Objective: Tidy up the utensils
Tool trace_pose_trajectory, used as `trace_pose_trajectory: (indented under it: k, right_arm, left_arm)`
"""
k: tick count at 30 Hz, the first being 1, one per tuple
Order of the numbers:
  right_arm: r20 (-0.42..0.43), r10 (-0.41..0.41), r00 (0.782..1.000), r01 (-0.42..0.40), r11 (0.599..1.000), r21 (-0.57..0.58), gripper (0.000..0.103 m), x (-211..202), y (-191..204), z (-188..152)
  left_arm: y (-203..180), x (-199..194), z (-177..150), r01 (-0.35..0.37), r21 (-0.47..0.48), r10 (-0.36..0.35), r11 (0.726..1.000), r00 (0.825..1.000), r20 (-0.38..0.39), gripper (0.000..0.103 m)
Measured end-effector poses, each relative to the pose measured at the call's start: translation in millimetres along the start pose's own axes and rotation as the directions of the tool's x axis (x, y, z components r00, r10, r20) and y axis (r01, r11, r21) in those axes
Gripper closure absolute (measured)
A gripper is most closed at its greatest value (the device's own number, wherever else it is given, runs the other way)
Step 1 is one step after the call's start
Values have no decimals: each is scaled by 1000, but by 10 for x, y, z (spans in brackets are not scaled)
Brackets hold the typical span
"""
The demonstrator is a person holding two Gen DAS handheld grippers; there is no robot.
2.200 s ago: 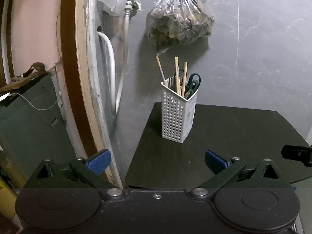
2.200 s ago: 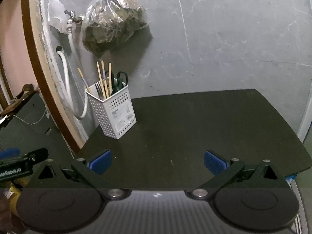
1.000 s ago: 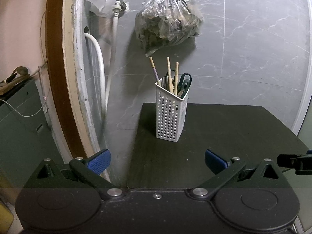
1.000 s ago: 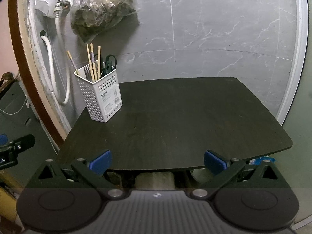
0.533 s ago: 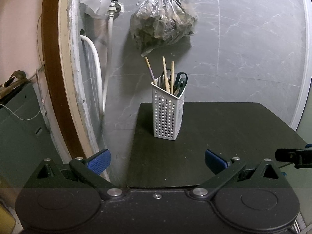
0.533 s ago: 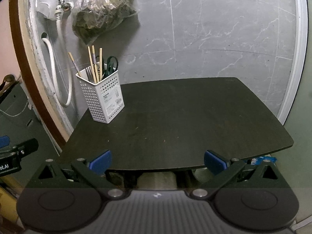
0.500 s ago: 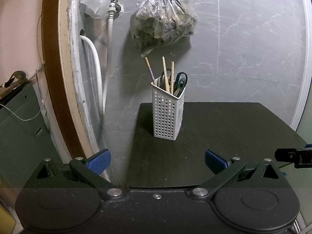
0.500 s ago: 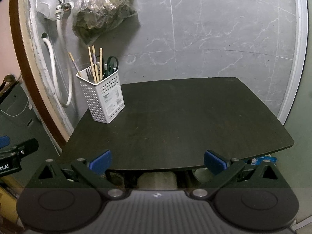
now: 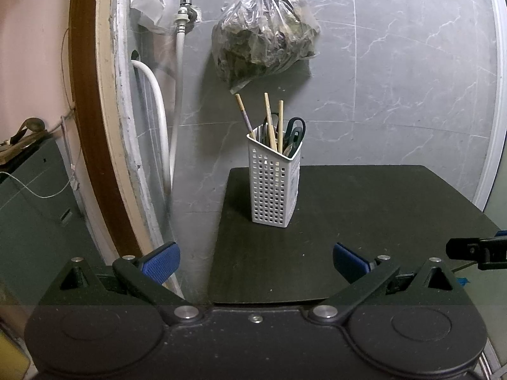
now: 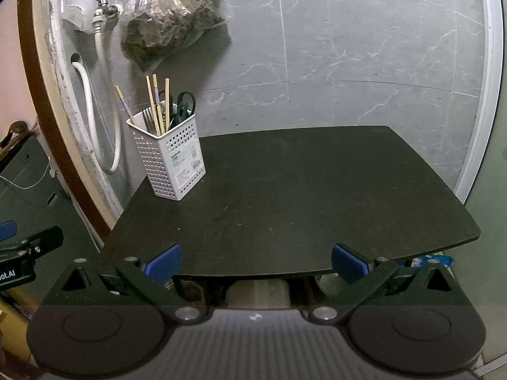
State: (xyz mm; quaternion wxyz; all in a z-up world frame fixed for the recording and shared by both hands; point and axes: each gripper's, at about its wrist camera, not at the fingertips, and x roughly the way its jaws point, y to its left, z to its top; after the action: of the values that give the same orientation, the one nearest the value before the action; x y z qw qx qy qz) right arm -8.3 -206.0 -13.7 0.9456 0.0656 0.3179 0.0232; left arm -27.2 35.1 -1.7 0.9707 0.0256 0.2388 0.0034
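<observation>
A white perforated utensil holder [image 9: 274,186] stands upright at the back left corner of a black table [image 9: 364,215]. It holds wooden chopsticks [image 9: 269,120], a fork [image 10: 147,117] and green-handled scissors [image 9: 294,129]. The holder also shows in the right wrist view [image 10: 169,161]. My left gripper [image 9: 255,258] is open and empty, held back at the table's near left edge. My right gripper [image 10: 255,261] is open and empty, in front of the table's near edge [image 10: 285,272].
A plastic bag of dark leaves [image 9: 263,41] hangs on the grey tiled wall above the holder. A tap with a white hose [image 9: 174,101] and a brown door frame [image 9: 92,126] are to the left. A grey cabinet [image 9: 31,205] stands far left.
Both grippers have drawn back from the table and the views have steadied. The holder and its utensils have not moved. Both grippers stay open.
</observation>
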Motion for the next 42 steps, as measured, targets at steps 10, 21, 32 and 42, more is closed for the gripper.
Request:
trace_pose_trajectory:
  k: [10, 21, 32, 42]
  right_arm:
    - [0, -1, 1000, 1, 1000, 1, 0, 0, 0, -2]
    - [-1, 0, 1000, 0, 1000, 1, 0, 2, -2, 1]
    - [-2, -1, 1000, 1, 1000, 6, 0, 18, -3, 0]
    - [-4, -1, 1000, 1, 1000, 7, 0, 33, 22, -6]
  left_arm:
    - [-4, 8, 2, 1, 1, -1, 1000, 1000, 0, 1]
    - [2, 22, -11, 2, 0, -2, 1000, 1000, -5, 1]
    - [8, 30, -11, 3, 2, -3, 1000, 1000, -6, 1]
    - [18, 50, -20, 3, 3, -3, 1000, 1000, -9, 1]
